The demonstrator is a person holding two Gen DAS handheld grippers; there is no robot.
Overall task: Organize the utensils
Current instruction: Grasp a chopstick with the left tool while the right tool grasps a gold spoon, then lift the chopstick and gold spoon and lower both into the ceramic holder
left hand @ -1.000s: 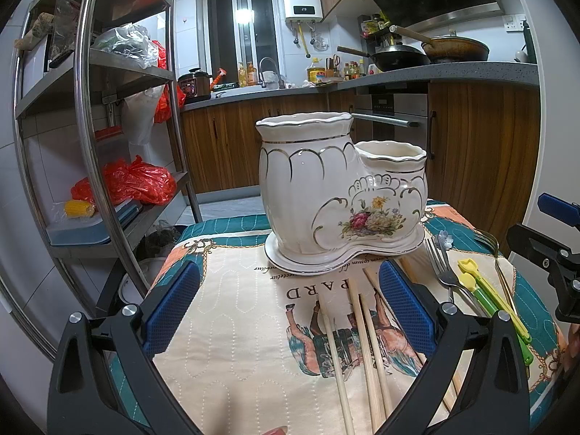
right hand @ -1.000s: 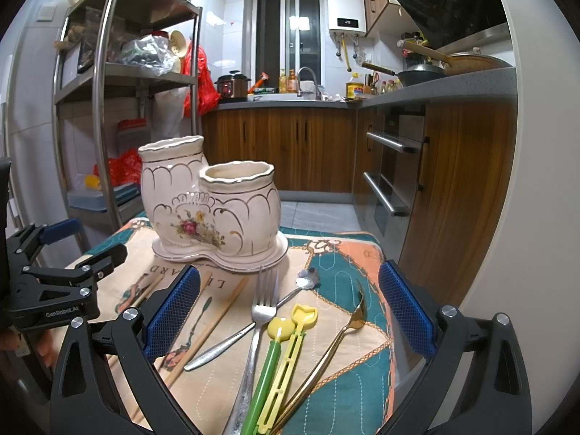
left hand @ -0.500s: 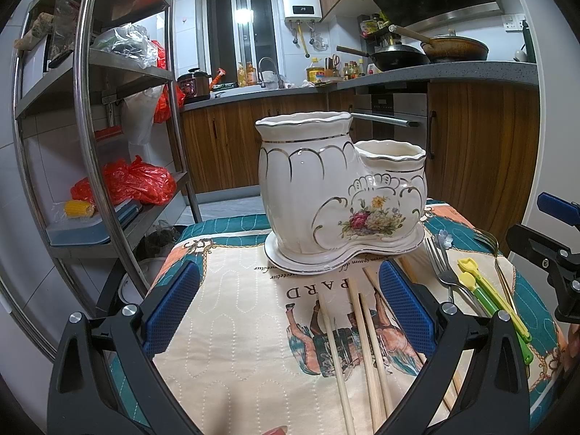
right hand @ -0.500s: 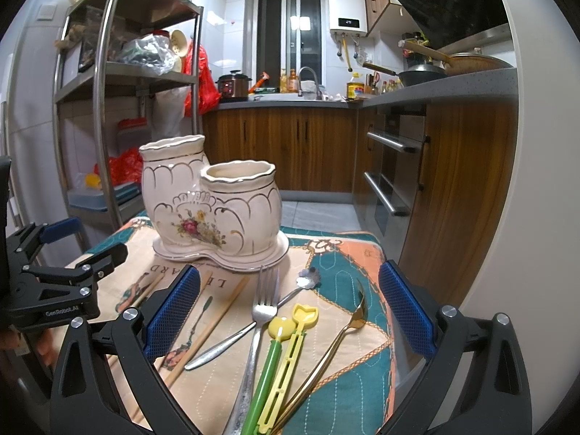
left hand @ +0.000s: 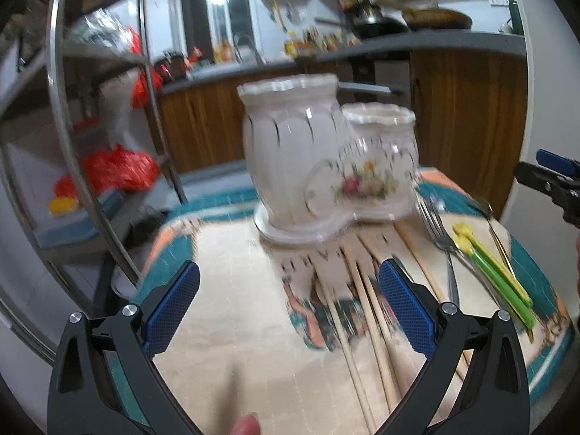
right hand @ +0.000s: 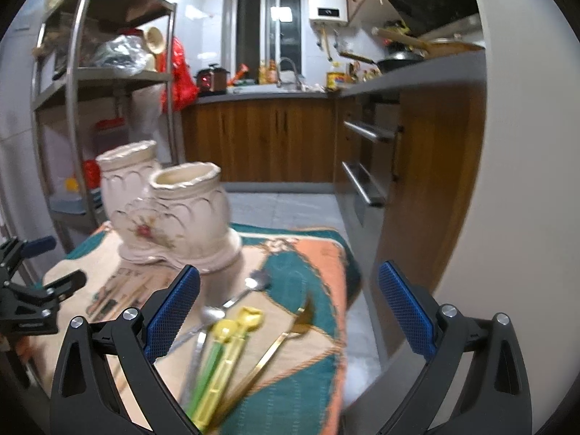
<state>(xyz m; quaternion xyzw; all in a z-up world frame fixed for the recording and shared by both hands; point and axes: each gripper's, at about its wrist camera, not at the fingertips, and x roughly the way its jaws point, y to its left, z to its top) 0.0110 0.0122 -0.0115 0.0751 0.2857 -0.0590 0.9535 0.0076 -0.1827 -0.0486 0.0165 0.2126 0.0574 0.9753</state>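
A white ceramic utensil holder [left hand: 326,166] [right hand: 170,206] with two cups and a flower print stands at the back of the cloth-covered table [left hand: 232,290]. Several wooden chopsticks [left hand: 366,311] lie in front of it, just inside the right finger of my open left gripper [left hand: 288,302]. To their right lie a steel fork [left hand: 435,224], green and yellow plastic utensils [left hand: 489,272] [right hand: 221,355] and a gold spoon [right hand: 286,337]. My right gripper [right hand: 288,302] is open and empty above the table's right edge, over these utensils. A steel spoon [right hand: 232,301] lies beside them.
A metal shelf rack [left hand: 90,116] with red bags stands left of the table. Wooden kitchen cabinets [right hand: 268,141] and a counter [right hand: 417,72] run behind and to the right. The table's right edge [right hand: 344,326] drops to a tiled floor.
Both grippers have begun moving and the views are blurred. The left view has tilted down toward the chopsticks. The right view has lifted and swung right, so the holder sits further left.
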